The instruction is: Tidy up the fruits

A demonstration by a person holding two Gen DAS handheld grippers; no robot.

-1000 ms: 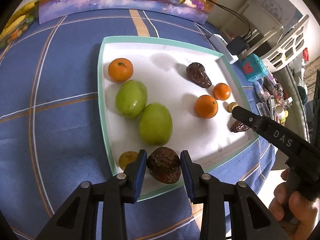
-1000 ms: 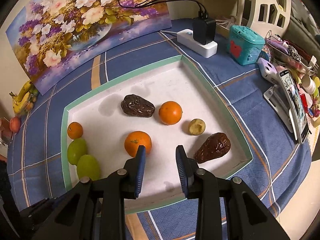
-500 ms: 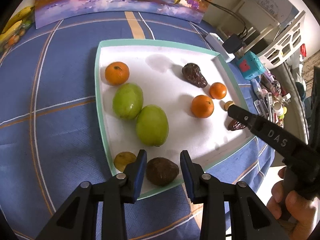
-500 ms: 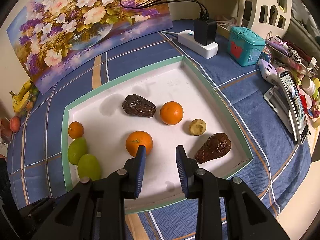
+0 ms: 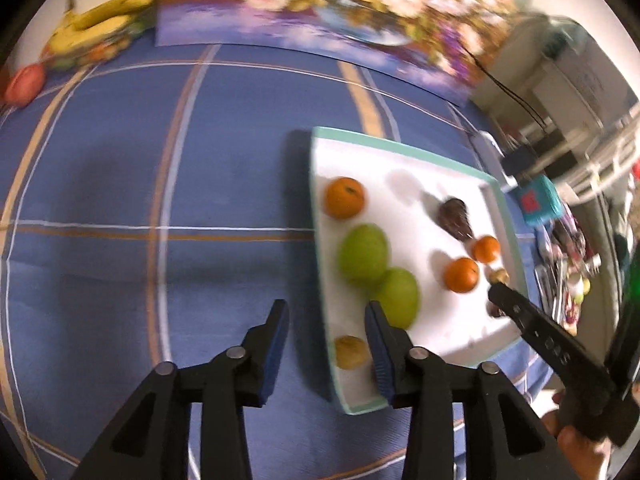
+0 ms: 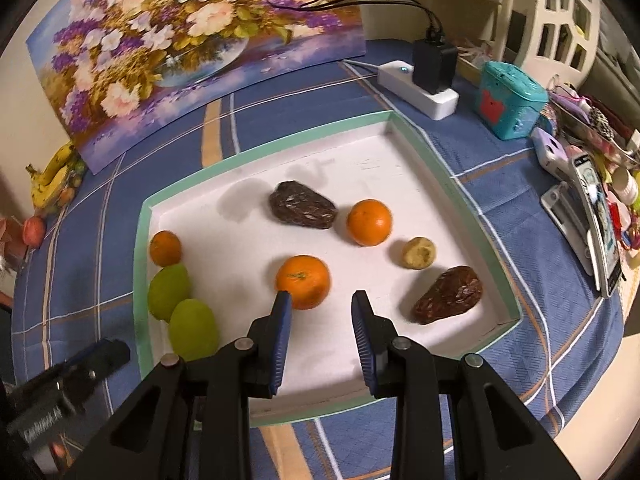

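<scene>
left gripper (image 5: 326,344): jaws opening, empty, over tray (image 5: 404,150) edge | right gripper (image 6: 320,330): jaws apart, empty | orange (image 6: 303,281) just ahead-left, probably right hand's next

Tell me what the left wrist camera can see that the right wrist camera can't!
Only the left wrist view shows the small yellowish fruit at the tray's near edge, beside the left gripper, whose empty jaws are opening.

Only the right wrist view shows the white power strip and the phone.

Both show the tray, two green fruits, three oranges and bananas.
</scene>
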